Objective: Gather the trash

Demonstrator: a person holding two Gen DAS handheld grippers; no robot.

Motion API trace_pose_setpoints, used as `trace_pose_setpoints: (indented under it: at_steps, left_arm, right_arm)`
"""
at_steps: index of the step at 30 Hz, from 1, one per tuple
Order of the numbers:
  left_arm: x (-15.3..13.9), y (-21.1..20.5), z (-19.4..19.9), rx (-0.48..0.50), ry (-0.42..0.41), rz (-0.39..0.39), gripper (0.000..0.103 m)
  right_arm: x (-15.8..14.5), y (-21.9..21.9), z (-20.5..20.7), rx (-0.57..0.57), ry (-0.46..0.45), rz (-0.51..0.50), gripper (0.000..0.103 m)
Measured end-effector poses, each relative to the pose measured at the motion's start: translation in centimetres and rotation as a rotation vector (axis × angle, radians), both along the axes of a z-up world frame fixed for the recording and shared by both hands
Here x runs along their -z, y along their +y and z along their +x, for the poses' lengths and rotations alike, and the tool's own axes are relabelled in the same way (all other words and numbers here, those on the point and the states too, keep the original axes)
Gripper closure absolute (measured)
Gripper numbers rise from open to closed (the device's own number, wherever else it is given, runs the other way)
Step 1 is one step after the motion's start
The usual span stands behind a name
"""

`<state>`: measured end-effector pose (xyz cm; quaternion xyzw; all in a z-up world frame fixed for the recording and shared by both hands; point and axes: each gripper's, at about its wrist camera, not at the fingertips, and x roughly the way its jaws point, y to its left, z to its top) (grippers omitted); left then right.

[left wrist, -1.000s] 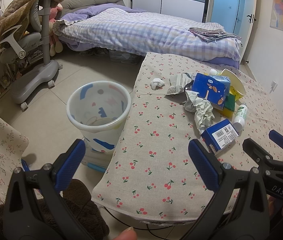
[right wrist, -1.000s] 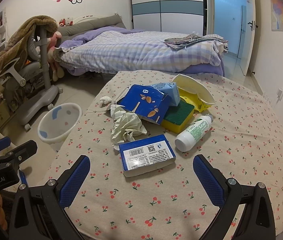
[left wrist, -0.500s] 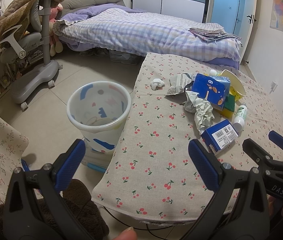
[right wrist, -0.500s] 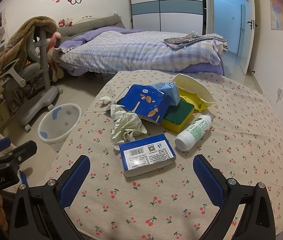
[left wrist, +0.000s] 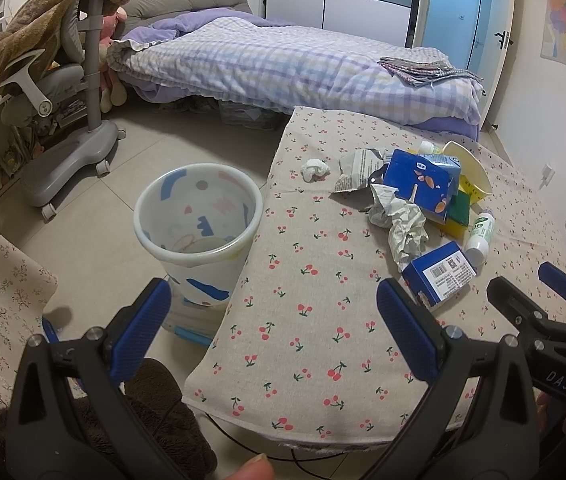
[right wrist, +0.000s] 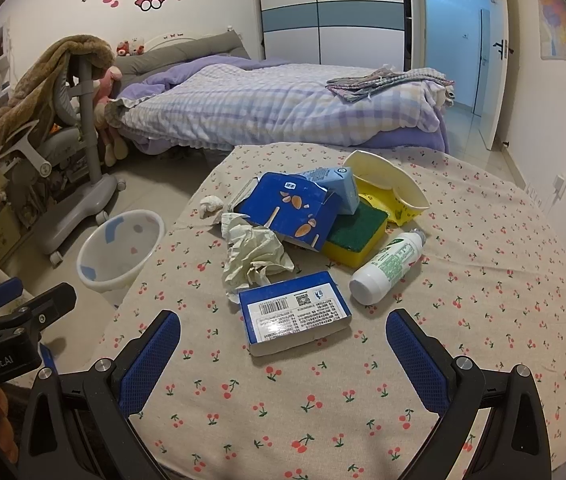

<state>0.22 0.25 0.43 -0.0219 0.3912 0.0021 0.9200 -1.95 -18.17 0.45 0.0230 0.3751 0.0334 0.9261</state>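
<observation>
Your right gripper (right wrist: 283,344) hangs wide open and empty over the near edge of the cherry-print table (right wrist: 483,300), with the blue barcode box (right wrist: 297,318) lying just ahead between its fingers. Your left gripper (left wrist: 271,320) is equally wide open, holding nothing, at the table's corner. Beyond the box sit crumpled paper (right wrist: 253,256), a torn blue carton (right wrist: 291,210), a sponge (right wrist: 357,232) and a white bottle (right wrist: 389,266). On the floor beside the table stands the patterned wastebasket (left wrist: 199,232).
</observation>
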Motion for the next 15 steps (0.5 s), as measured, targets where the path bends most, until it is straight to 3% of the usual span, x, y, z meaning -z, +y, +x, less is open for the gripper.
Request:
trace_pose_setpoints:
  at_steps: [10,15]
  left_arm:
    - [-0.3,0.0,0.4,0.007,0.02,-0.012,0.001]
    - [-0.6,0.0,1.4,0.039,0.056,-0.037,0.001]
  right_arm:
    - [-0.7,-0.3,0.0,0.007,-0.006,0.009,0.0]
    - [-1.1,-1.0,0.9,0.004,0.073,0.039,0.0]
